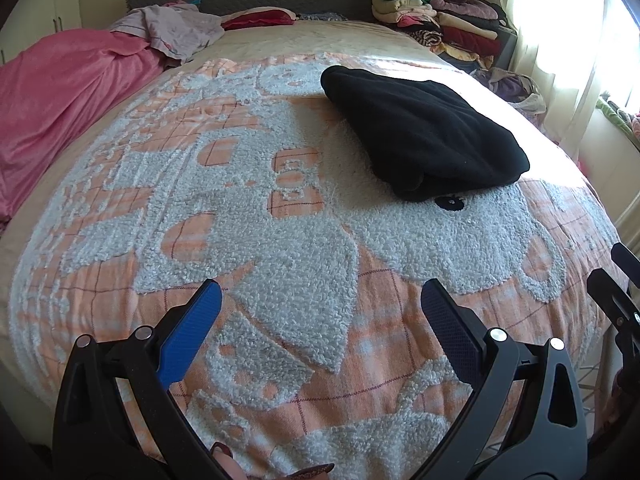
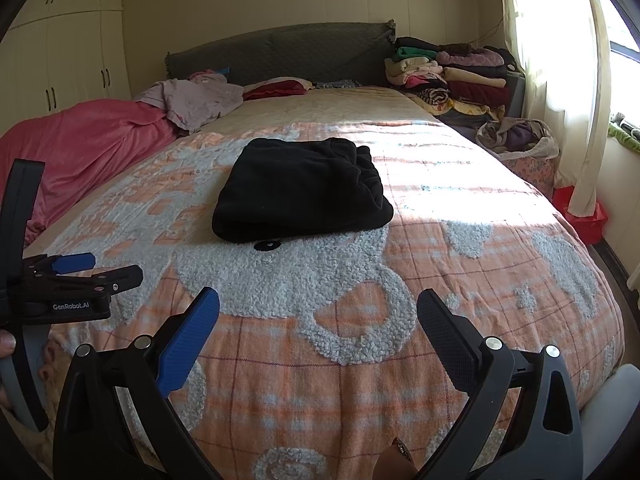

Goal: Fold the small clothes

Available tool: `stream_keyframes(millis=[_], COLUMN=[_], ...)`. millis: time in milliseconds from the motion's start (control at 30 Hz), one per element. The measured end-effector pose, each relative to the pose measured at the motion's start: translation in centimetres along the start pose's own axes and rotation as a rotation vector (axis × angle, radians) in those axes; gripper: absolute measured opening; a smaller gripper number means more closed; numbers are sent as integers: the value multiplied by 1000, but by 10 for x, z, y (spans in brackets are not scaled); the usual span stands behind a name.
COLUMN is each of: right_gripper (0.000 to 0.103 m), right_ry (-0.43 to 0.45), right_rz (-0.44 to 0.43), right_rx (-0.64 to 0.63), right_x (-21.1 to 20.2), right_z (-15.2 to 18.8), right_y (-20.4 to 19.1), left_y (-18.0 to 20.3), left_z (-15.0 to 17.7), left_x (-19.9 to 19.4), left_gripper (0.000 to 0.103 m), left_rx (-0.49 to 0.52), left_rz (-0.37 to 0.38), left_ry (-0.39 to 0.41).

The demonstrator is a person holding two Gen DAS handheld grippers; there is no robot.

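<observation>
Both claws were hanging low over the near end of the bed, nothing in either one: the left claw [image 1: 320,300] had its jaws spread wide, and the right claw [image 2: 318,308] was just as wide. Each has one ribbed blue pad and one dark, cross-hatched pad on black plastic arms. Right under them was the bedspread [image 1: 280,240], a peach check cloth with raised nubbly grey-white pile patches, sort of a teddy-fleece look, so I'd guess it drags a bit on anything slid across it. The thing that mattered was the black fleece garment [image 2: 300,188], already folded into a thick soft-edged bundle lying flat mid-bed, well ahead of both claws and touching neither. From the left claw it sat ahead and off to the right, with its long side running diagonally away; from the right claw it was nearly dead ahead, a touch left, with a rounded fold edge facing the camera and the bunched, wrinkly end on its right. My read is that the right claw had the straighter line to it, though I couldn't tell for sure which was nearer. Further back there was a rumpled pink blanket [image 1: 68,92] on the left side and, at the far right by the headboard, stacked clothes [image 2: 452,76].
</observation>
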State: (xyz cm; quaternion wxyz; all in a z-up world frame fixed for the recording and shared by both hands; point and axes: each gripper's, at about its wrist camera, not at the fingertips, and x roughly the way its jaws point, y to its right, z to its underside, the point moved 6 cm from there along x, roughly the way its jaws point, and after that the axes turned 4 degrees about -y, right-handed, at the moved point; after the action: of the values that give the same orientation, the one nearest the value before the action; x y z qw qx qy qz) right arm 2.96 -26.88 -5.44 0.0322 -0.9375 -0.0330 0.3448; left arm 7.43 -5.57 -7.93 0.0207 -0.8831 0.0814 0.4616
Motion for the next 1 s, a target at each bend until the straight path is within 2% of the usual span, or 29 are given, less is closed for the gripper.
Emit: stream_keyframes(millis=[500,667,733,833,900,1000], right_gripper=[99,99,98,98,98,98], right_ry=[-6,-10,-6,7,11,-2], right_rz=[6,42,77,174,277,471], right_rx=[9,63,112,206,293,469], right_x=[-1,-1,-4,-16,-29,-57], right_z=[1,5,8,18,31,65], right_y=[3,18,33,75,118,208], left_y=[0,-5,-12,-37,-68,-142], left_z=[1,1,0,-8,-16,-31], left_x=[-1,-2,-5,-12,-13,-10], left_gripper=[94,94,94,94,94,94], left_rx=[9,-9,-30,-98,-167,-275], left_rz=[-16,-24,-11,-4,-18,-74], left_ry=[-4,-5,3,26,29,22])
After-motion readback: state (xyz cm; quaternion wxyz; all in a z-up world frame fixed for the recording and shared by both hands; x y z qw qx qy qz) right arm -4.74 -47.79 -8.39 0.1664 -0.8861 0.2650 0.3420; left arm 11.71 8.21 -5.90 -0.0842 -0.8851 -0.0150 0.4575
